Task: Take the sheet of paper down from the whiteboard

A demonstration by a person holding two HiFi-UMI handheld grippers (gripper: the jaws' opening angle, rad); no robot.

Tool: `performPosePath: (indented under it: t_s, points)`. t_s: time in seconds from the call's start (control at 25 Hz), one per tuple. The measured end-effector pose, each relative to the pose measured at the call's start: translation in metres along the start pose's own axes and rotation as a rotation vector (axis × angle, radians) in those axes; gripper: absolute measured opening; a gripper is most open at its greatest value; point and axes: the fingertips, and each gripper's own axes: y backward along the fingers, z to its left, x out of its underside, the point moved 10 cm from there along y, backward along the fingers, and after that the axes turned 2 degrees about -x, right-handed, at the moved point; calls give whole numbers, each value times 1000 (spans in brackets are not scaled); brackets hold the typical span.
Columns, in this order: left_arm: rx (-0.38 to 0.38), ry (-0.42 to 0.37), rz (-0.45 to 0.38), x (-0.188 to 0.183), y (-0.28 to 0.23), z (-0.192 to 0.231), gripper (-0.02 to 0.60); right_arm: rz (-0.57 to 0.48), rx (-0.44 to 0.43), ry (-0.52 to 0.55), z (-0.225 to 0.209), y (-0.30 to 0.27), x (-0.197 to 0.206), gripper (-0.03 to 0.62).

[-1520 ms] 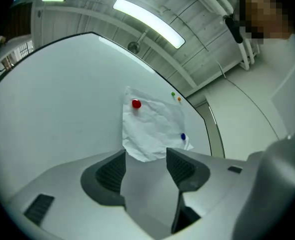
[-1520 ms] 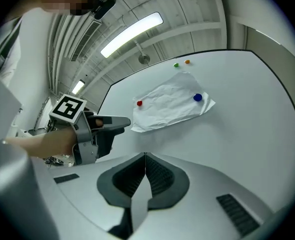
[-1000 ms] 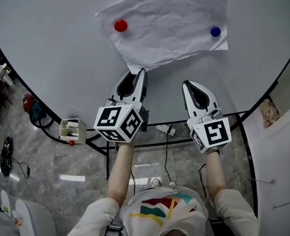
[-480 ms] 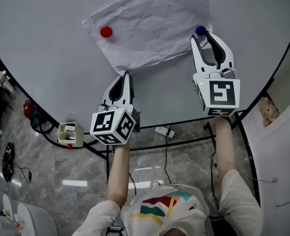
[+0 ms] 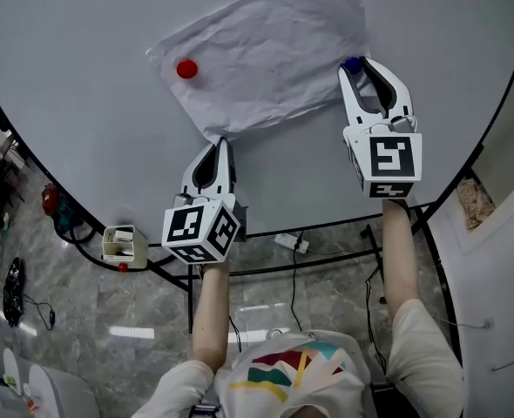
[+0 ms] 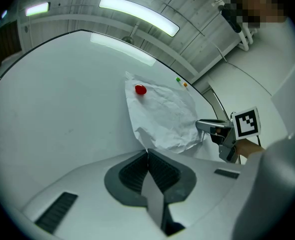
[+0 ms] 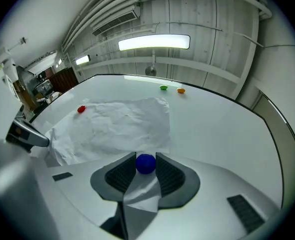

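**Right gripper [image 5: 372, 68] has risen to the round blue magnet [image 5: 351, 62].**
Head view: the crumpled white sheet of paper [image 5: 266, 50] hangs on the whiteboard [image 5: 83, 103] under a round red magnet [image 5: 186, 69], with the left gripper [image 5: 219, 143] at its lower corner. Left gripper view: the fingers [image 6: 135, 171] are closed on that corner. Right gripper view: the fingers [image 7: 120, 176] grip the blue magnet, so unpinning can probably begin. No writing is readable.

- Left gripper [image 5: 215, 151]: white moulded shell, long tapered jaws, inner faces lined with dark ribbed pads [image 6: 162, 170].
- Left marker cube [image 5: 200, 229]: white, at rear of shell, black square-pattern markers on each visible face.
- Right gripper [image 5: 372, 66]: matching white shell, same dark ribbed lining.
- Right marker cube [image 5: 384, 164]: as above.
- Shirt [image 5: 292, 368]: white, chest print in red, teal and yellow bands.
- Sleeves [image 5: 174, 386]: pale, loose, ending near the elbows.
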Motion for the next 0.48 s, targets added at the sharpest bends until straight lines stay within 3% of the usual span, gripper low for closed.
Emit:
performPosePath:
  t_s: [0.48]
  points:
    - [-3,-24,-4,-1,1,-3,48,-10,56,-115,-44,9,16,121]
